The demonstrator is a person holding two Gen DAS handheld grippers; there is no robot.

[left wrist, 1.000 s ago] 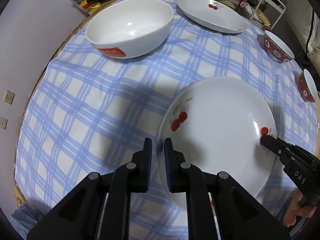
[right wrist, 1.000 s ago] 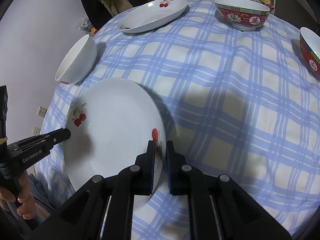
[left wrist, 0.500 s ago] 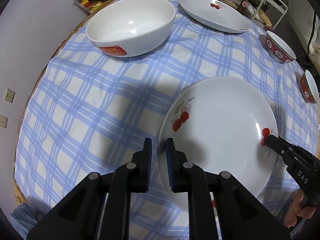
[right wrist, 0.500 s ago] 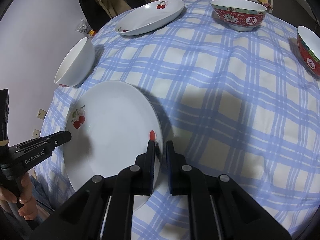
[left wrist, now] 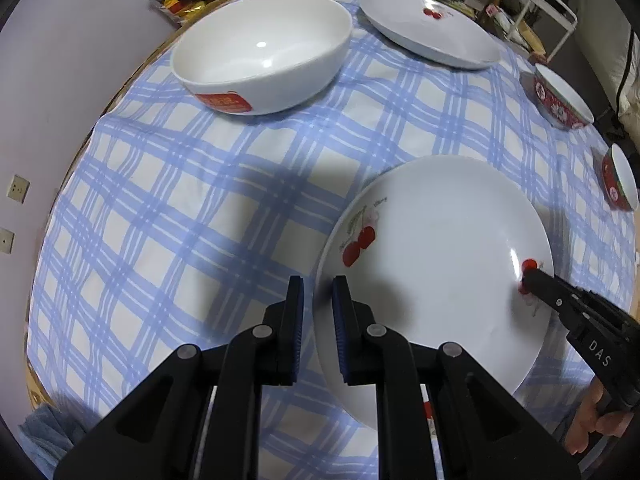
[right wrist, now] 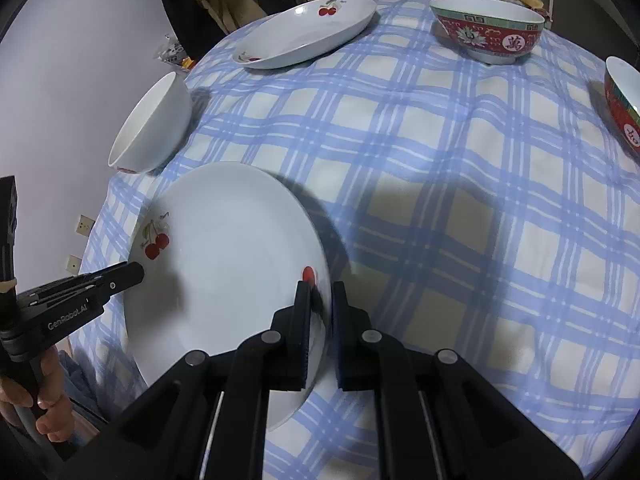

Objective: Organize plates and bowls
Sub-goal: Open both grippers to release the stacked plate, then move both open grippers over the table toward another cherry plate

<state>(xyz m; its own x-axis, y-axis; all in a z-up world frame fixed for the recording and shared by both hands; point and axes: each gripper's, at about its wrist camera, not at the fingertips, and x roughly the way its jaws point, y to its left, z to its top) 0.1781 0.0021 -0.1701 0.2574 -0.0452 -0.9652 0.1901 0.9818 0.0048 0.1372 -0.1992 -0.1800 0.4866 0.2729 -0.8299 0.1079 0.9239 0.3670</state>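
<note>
Left claw (left wrist: 317, 312): we're straddling the cherry plate's (left wrist: 436, 264) near-left rim, pads slightly apart, grip uncertain.
Right claw (right wrist: 320, 312): we're pinching the opposite rim shut.

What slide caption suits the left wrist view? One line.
Both tongs grip opposite rims of a cherry-print plate over the checked tablecloth.

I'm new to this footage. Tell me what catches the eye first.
A large white cherry-print plate lies nearest on the blue checked tablecloth, with the left gripper and right gripper each clamped on opposite rims. Beyond it sits a white bowl with a red label.
</note>
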